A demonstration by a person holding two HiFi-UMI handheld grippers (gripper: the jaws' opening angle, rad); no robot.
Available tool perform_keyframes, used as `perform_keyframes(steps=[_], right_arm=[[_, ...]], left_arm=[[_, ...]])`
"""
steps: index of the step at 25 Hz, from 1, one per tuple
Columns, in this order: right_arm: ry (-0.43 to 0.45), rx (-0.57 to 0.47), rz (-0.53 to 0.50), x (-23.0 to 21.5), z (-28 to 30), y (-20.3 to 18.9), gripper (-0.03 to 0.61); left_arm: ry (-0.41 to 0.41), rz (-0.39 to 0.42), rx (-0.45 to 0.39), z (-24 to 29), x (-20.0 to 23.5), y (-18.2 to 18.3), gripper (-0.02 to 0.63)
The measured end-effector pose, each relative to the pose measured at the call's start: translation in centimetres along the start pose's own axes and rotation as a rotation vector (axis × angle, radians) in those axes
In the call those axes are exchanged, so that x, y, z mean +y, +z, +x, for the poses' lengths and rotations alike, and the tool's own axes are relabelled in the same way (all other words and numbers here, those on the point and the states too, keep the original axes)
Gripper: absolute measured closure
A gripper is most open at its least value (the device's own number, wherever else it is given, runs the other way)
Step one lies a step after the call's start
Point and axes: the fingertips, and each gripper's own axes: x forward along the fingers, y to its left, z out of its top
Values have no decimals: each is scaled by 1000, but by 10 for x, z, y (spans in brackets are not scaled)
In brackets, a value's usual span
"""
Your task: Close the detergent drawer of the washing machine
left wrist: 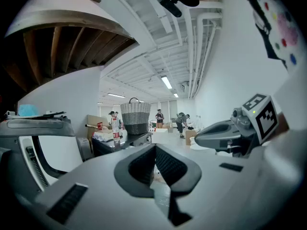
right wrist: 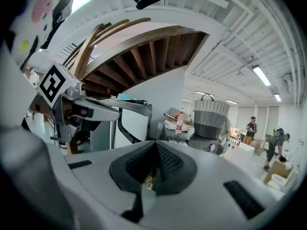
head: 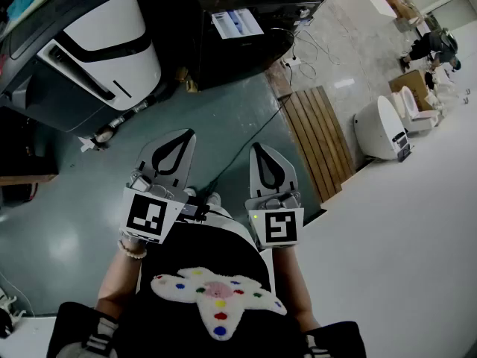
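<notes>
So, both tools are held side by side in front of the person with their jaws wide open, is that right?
Not quite: the jaws are closed, with nothing between them. The left gripper view shows the left tool shut, the right gripper view the right tool. Otherwise right.

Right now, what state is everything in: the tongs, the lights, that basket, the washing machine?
Left tongs: shut, empty.
Right tongs: shut, empty.
Ceiling light: on.
Woven basket: upright.
Washing machine: drawer's state cannot be told from here.
</notes>
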Motion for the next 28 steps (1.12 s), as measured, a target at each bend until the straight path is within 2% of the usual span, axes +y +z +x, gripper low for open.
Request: perform_keyframes(steps=[16,20,28], right_arm=[[16,7,21,-8,6,-6,575],[6,-10,60,-16,5,-6,575],[45,-25,42,-29,-6,-6,575]], left_arm=[[24,-1,7,8,1,-2,603],[41,1,0,9,-3,1,603],[73,-7,-3,12,-21,5,603]])
